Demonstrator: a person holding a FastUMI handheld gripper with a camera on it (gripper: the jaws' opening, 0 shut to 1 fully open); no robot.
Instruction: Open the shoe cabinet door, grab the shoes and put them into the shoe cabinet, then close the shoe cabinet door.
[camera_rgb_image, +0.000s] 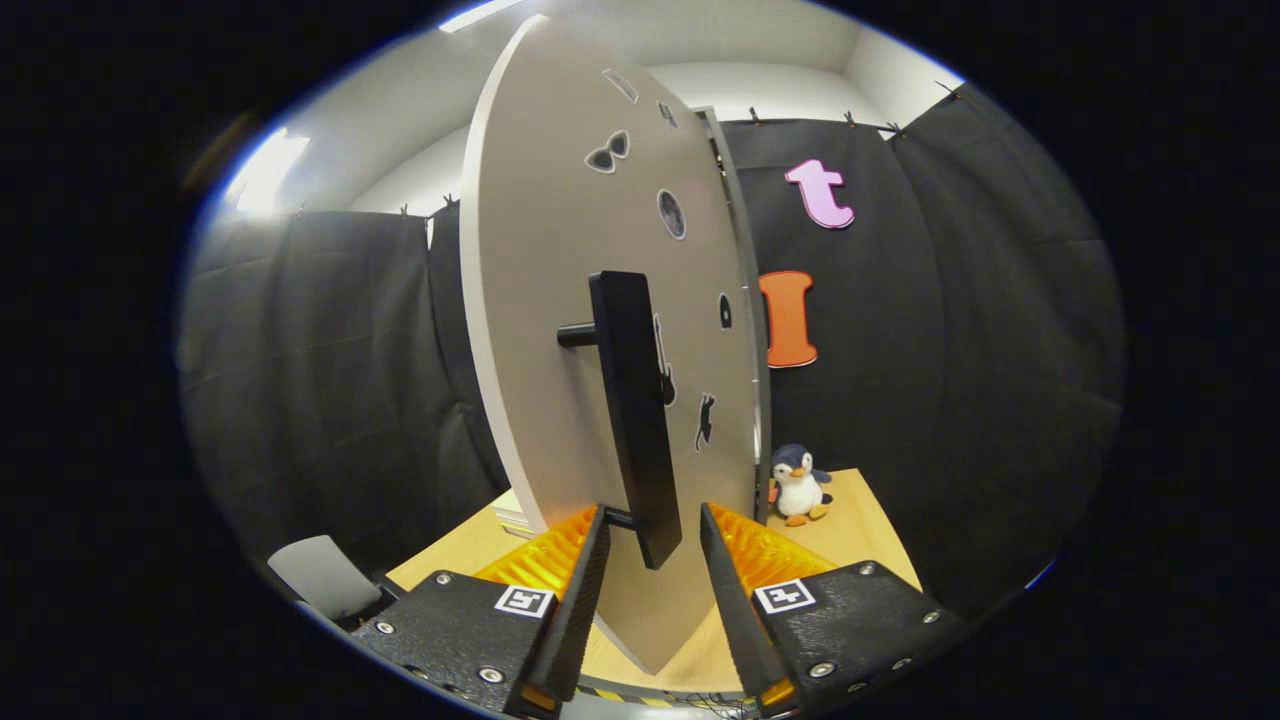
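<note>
Shoe cabinet door (560, 330) stands ajar, edge-on just ahead. Its black bar handle (632, 420) hangs between the 2 fingers of the gripper (652, 545) — spread, not yet pinching it. Likely the opening or closing step; next, grip and swing. Stickers on the door carry no readable writing — a toy penguin (798, 484) sits far right.

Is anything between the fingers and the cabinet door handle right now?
Nothing visible. The gripper is open, and the handle's lower end sits between the fingers, apart from both. The door is behind it.
</note>
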